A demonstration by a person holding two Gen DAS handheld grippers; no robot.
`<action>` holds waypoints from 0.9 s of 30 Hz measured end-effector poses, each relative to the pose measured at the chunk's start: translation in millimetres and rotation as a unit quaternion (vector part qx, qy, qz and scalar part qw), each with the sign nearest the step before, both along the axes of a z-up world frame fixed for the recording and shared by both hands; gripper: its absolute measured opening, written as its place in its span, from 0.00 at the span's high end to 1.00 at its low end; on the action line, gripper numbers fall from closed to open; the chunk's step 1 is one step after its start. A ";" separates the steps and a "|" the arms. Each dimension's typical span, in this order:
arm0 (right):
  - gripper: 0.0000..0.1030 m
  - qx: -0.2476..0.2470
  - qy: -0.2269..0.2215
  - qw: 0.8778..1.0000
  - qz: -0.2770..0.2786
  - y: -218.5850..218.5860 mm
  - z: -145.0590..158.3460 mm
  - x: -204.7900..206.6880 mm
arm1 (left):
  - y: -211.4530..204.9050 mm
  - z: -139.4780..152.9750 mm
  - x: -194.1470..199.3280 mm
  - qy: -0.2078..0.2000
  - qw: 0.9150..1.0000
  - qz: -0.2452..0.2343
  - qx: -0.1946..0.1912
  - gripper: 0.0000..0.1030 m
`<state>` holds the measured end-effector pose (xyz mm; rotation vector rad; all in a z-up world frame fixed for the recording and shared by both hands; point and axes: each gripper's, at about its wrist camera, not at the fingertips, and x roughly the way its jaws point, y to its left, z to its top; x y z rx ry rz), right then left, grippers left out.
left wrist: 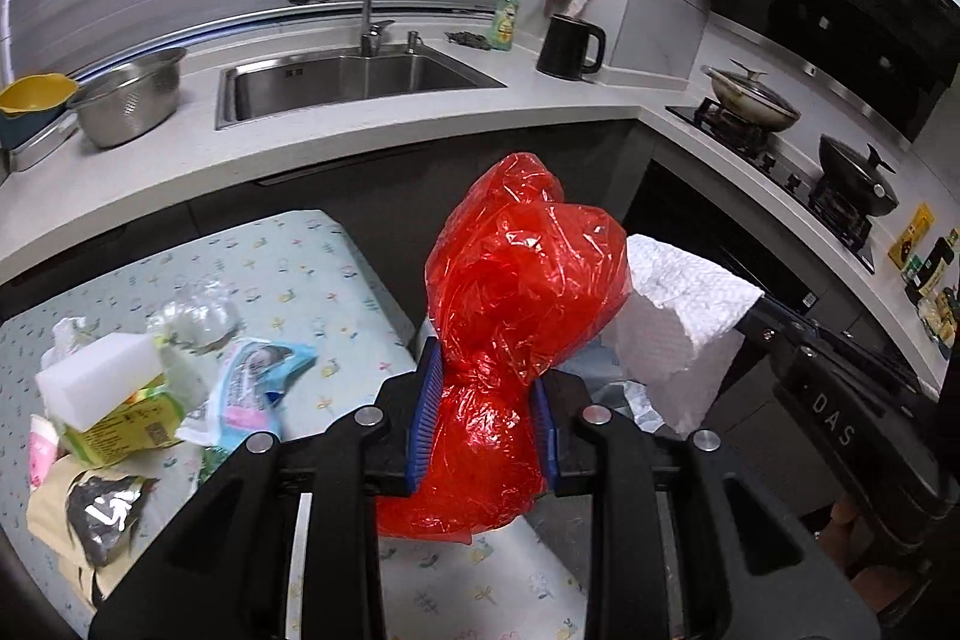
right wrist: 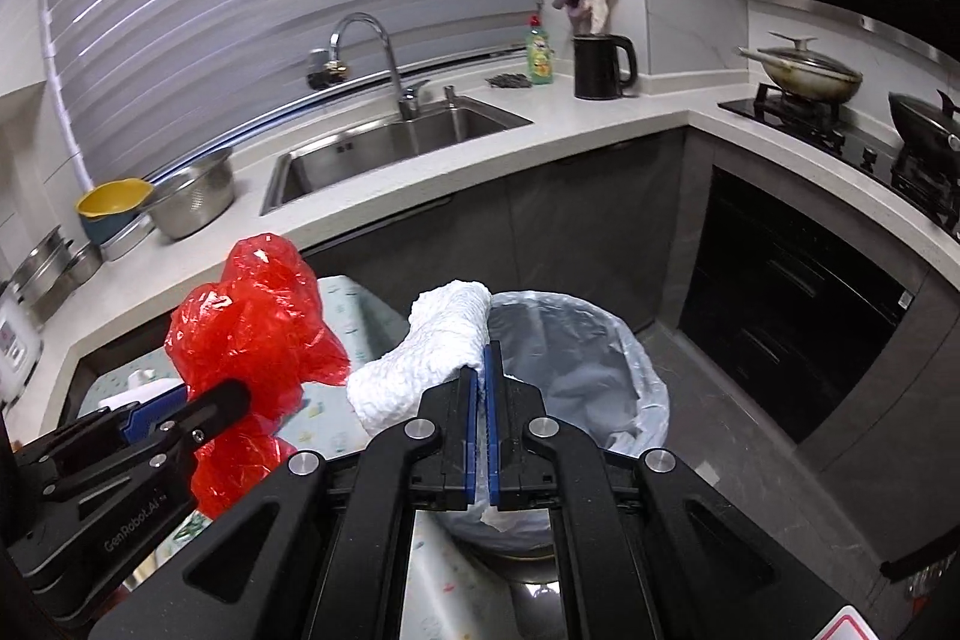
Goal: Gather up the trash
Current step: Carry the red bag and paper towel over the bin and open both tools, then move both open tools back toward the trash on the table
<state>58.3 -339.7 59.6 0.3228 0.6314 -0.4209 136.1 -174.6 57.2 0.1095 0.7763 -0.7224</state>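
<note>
My left gripper (left wrist: 485, 370) is shut on a crumpled red plastic bag (left wrist: 516, 292), held up above the table edge; the bag also shows in the right wrist view (right wrist: 252, 334). My right gripper (right wrist: 483, 370) is shut on a crumpled white paper towel (right wrist: 432, 352), held just left of a trash bin lined with a pale bag (right wrist: 618, 370). The towel shows in the left wrist view (left wrist: 678, 304) to the right of the red bag. More trash lies on the table at the left: a white foam block (left wrist: 102, 370), a green carton (left wrist: 120, 430), wrappers (left wrist: 252, 388).
A table with a pale flowered cloth (left wrist: 288, 256) is below. Behind it runs a white counter with a sink (left wrist: 354, 82), a steel colander (left wrist: 132, 100), a black kettle (left wrist: 570, 46), and a stove with pans (left wrist: 756, 100) at the right.
</note>
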 end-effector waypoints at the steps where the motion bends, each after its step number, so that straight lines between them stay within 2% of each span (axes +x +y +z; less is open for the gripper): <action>1: 0.98 0.007 0.002 1.000 -0.004 -7.6 -5.0 4.5 | -10.2 -4.4 3.6 0.005 1.000 -0.010 0.002 0.74; 11: 0.97 0.044 0.024 0.998 -0.036 -60.0 -42.4 30.8 | -75.5 -51.3 37.2 0.056 0.996 -0.065 0.010 0.72; 13: 0.94 0.048 0.025 0.998 -0.039 -65.2 -47.6 35.0 | -80.2 -57.4 42.4 0.061 0.996 -0.057 0.014 0.65; 14: 0.93 0.051 0.026 0.998 -0.039 -66.5 -50.3 37.0 | -80.9 -58.4 44.1 0.062 0.997 -0.052 0.013 0.56; 15: 0.92 0.055 0.028 0.997 -0.040 -68.8 -53.3 39.8 | -80.8 -59.4 46.1 0.065 0.997 -0.046 0.012 0.51; 17: 0.88 0.062 0.030 0.997 -0.041 -71.9 -57.1 44.1 | -79.6 -59.5 48.4 0.064 0.997 -0.036 0.006 0.42; 19: 0.71 0.064 0.031 0.997 -0.043 -75.1 -59.1 47.7 | -78.8 -59.9 51.3 0.063 0.998 -0.031 0.009 0.34; 24: 0.54 0.057 0.023 0.997 -0.038 -70.5 -56.0 50.0 | -68.5 -56.2 56.4 0.060 0.998 -0.019 0.005 0.34; 27: 0.52 0.051 0.023 0.998 -0.036 -65.4 -53.0 50.7 | -59.7 -50.1 55.5 0.056 0.998 -0.010 0.001 0.34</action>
